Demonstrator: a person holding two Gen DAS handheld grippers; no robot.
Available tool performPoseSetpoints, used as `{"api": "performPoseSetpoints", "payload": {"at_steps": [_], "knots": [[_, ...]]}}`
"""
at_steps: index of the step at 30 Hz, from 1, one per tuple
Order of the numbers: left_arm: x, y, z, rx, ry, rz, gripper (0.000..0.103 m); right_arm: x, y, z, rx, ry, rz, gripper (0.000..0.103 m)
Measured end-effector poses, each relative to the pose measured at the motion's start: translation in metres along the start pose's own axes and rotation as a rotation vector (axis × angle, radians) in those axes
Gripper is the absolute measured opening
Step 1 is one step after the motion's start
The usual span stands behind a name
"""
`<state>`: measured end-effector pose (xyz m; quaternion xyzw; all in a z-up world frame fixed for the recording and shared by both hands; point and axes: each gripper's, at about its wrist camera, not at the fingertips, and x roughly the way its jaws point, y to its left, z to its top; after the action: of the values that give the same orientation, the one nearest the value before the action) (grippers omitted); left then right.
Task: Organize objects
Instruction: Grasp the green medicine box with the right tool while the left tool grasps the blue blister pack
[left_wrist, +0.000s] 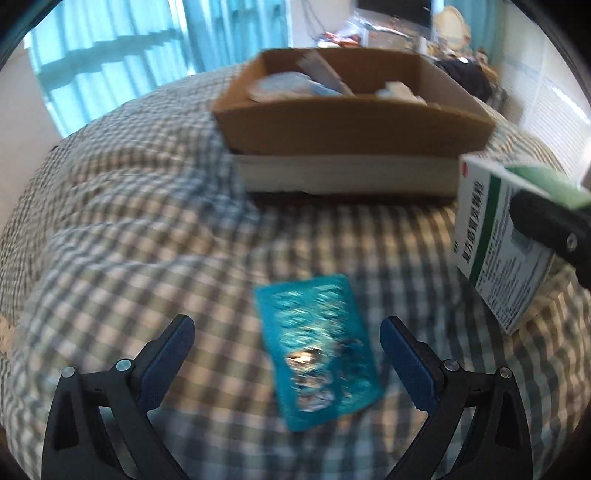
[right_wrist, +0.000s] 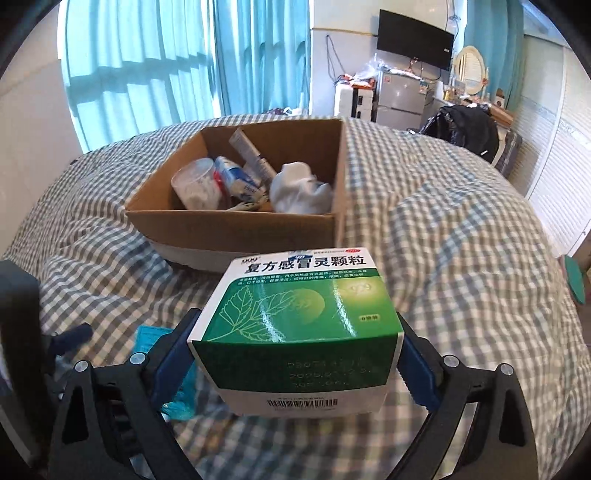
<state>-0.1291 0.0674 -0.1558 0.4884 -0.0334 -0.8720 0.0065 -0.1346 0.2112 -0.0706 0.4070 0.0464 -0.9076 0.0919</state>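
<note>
A teal blister pack (left_wrist: 317, 349) lies on the checked bedcover, between the fingers of my left gripper (left_wrist: 287, 338), which is open and just above it. My right gripper (right_wrist: 295, 336) is shut on a green and white medicine box (right_wrist: 295, 325) and holds it above the bed. That box also shows at the right of the left wrist view (left_wrist: 506, 236). An open cardboard box (right_wrist: 236, 225) sits further back on the bed with a plastic cup, tubes and a white cloth inside; it also shows in the left wrist view (left_wrist: 351, 125). The blister pack's edge shows below the right gripper (right_wrist: 147, 338).
The checked bedcover (left_wrist: 129, 221) is rumpled into folds left of the cardboard box. Blue curtains (right_wrist: 155, 62) hang behind the bed. A fridge, a wall screen and a chair with dark clothes (right_wrist: 465, 125) stand at the far right.
</note>
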Motion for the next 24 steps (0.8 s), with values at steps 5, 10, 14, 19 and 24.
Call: {"api": "performPoseSetpoints", "payload": {"at_steps": [5, 10, 14, 19, 24], "knots": [[0.018, -0.019, -0.004, 0.058, 0.032, 0.033, 0.1, -0.001, -0.015, -0.006, 0.036, 0.001, 0.028, 0.096], [0.037, -0.026, -0.008, 0.075, 0.054, 0.047, 0.083, 0.003, -0.018, -0.01, 0.057, 0.002, 0.065, 0.096], [0.035, -0.034, -0.01, 0.112, 0.048, 0.069, 0.076, 0.006, -0.017, -0.013, 0.059, 0.013, 0.069, 0.096], [0.019, -0.024, -0.01, 0.064, 0.06, -0.014, 0.073, -0.003, -0.016, -0.017, 0.065, 0.004, 0.066, 0.096], [-0.004, -0.022, -0.022, 0.045, 0.057, -0.082, 0.073, -0.017, -0.012, -0.023, 0.065, 0.0, 0.076, 0.096]]}}
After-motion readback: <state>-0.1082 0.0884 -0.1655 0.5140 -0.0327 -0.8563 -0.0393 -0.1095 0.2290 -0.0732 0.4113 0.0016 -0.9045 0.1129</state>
